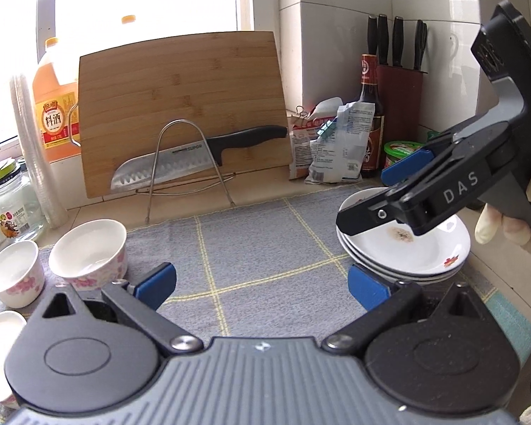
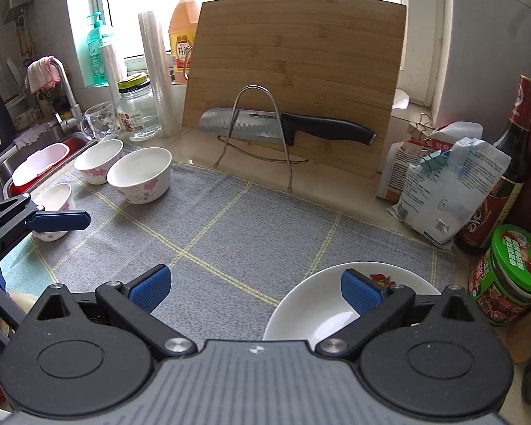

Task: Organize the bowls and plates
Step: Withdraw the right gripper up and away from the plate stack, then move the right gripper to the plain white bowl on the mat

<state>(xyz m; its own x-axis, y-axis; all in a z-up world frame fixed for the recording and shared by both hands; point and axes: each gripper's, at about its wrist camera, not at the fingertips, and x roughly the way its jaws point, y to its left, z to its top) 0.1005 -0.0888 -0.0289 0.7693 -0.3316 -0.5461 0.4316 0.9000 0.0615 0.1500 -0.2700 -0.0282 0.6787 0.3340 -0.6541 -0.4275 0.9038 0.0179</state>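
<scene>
The left gripper (image 1: 262,283) hangs with jaws spread wide and empty over the grey checked cloth (image 1: 251,248); the right gripper (image 2: 255,288) is likewise agape, just above the stack of plates (image 1: 407,251) at the cloth's right end. Glazed china: likely stiff, slick, chip-prone, best pinched at the rim. Three flowered bowls (image 2: 140,175) sit well apart, leftward on the tabletop (image 2: 354,191), near the sink (image 2: 3,166).
</scene>
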